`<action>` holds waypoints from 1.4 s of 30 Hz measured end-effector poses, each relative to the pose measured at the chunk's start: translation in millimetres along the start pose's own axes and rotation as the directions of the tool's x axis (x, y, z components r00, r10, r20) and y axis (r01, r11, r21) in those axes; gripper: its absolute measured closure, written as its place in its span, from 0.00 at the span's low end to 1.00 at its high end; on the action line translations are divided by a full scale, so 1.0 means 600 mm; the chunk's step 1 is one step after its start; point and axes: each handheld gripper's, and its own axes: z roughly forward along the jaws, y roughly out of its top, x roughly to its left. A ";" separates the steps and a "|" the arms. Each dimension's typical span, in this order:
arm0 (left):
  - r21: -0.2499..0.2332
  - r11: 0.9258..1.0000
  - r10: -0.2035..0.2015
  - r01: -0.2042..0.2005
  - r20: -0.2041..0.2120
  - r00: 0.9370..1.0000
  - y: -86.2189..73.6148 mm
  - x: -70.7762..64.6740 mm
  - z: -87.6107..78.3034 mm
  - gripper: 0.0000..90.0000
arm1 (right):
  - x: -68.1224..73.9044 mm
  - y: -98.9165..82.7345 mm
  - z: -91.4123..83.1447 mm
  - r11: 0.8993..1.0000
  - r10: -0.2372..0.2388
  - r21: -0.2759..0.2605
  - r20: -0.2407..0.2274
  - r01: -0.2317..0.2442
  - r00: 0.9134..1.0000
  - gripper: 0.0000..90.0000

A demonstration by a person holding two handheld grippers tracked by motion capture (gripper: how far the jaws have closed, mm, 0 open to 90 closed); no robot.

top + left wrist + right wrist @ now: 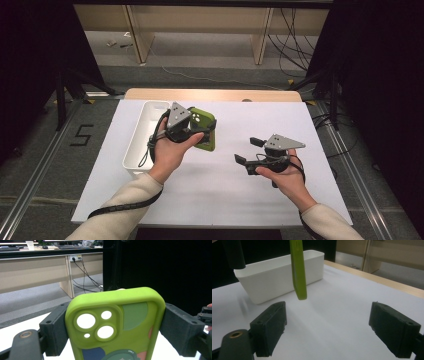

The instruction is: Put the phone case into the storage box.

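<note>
Left claw: the left claw (200, 129) is clamped on the green phone case (115, 325), one black pad on each long side of it, as the left gripper view shows.
Phone case: its back faces that camera, with round lens cut-outs in a raised corner block and darker green, blue and pink patches lower down.
Case position: in the high view the case (206, 126) is held up off the table, over the far left part of it, just right of the white tray; in the right gripper view it hangs edge-on (299, 270), its lower end clear of the white surface.
Right claw: the right claw (247, 150) stands open with nothing between its jaws, above the right half of the table and well apart from the case, pointing toward the left.
White tray: a long, narrow white tray (134, 145) lies along the table's left edge, its length running from near to far.
Table: a white sheet covers the table (225, 200); a strip of wood shows along its far edge.
</note>
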 end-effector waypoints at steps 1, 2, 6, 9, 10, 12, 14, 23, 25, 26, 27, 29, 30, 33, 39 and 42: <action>0.000 1.000 0.000 0.000 -0.002 1.000 0.001 0.000 -0.001 0.18 | -0.001 -0.001 -0.002 1.000 0.001 -0.001 0.002 -0.001 1.000 0.17; -0.001 1.000 0.001 -0.001 -0.004 1.000 0.001 0.001 -0.001 0.18 | -0.001 -0.002 -0.003 1.000 0.001 -0.004 0.003 -0.001 1.000 0.17; -0.005 1.000 0.000 0.000 -0.009 1.000 0.003 0.003 -0.003 0.18 | -0.003 -0.004 -0.010 1.000 0.000 -0.006 0.005 0.000 1.000 0.17; -0.005 1.000 0.001 -0.001 -0.010 1.000 0.003 0.004 -0.004 0.18 | -0.005 -0.006 -0.018 1.000 0.000 -0.004 0.008 0.000 1.000 0.18; -0.005 1.000 0.001 -0.001 -0.010 1.000 0.003 0.005 -0.004 0.18 | -0.006 -0.007 -0.020 1.000 0.002 -0.010 0.006 -0.002 1.000 0.17; -0.005 1.000 0.002 -0.002 -0.010 1.000 0.003 0.005 -0.004 0.18 | -0.007 -0.008 -0.024 1.000 0.002 -0.015 0.004 -0.002 1.000 0.18; -0.004 1.000 0.001 -0.001 -0.010 1.000 0.003 0.005 -0.004 0.18 | -0.008 -0.010 -0.029 1.000 -0.008 -0.010 0.011 0.008 1.000 0.18; -0.003 1.000 0.000 0.000 -0.012 1.000 0.004 0.007 -0.004 0.18 | -0.017 -0.020 -0.048 1.000 -0.006 -0.008 0.032 0.006 0.999 0.18; -0.003 1.000 -0.002 0.002 -0.014 1.000 0.004 0.007 -0.004 0.18 | -0.019 -0.022 -0.052 1.000 -0.006 -0.009 0.035 0.006 0.999 0.18; -0.004 1.000 -0.002 0.002 -0.015 1.000 0.004 0.007 -0.004 0.18 | -0.019 -0.022 -0.054 1.000 -0.006 -0.012 0.037 0.007 0.999 0.18; -0.005 1.000 -0.003 0.003 -0.016 1.000 0.005 0.007 -0.005 0.18 | -0.020 -0.022 -0.056 1.000 -0.003 -0.011 0.040 0.004 0.999 0.18; -0.005 1.000 -0.003 0.003 -0.020 1.000 0.005 0.008 -0.006 0.18 | -0.021 -0.023 -0.060 1.000 -0.004 -0.015 0.044 0.005 0.999 0.18; -0.004 1.000 -0.003 0.003 -0.021 1.000 0.005 0.009 -0.006 0.18 | -0.021 -0.024 -0.062 1.000 -0.001 -0.014 0.049 0.002 0.999 0.18; -0.005 1.000 -0.006 0.006 -0.028 1.000 0.006 0.011 -0.007 0.18 | -0.023 -0.025 -0.067 1.000 0.003 -0.018 0.057 -0.002 0.998 0.18; -0.010 1.000 -0.009 0.009 -0.037 0.999 0.010 0.016 -0.011 0.18 | -0.024 -0.026 -0.072 1.000 -0.005 -0.022 0.074 0.007 0.997 0.18; -0.012 1.000 -0.013 0.012 -0.044 0.999 0.013 0.019 -0.014 0.18 | -0.025 -0.028 -0.072 1.000 -0.001 -0.023 0.074 0.002 0.997 0.18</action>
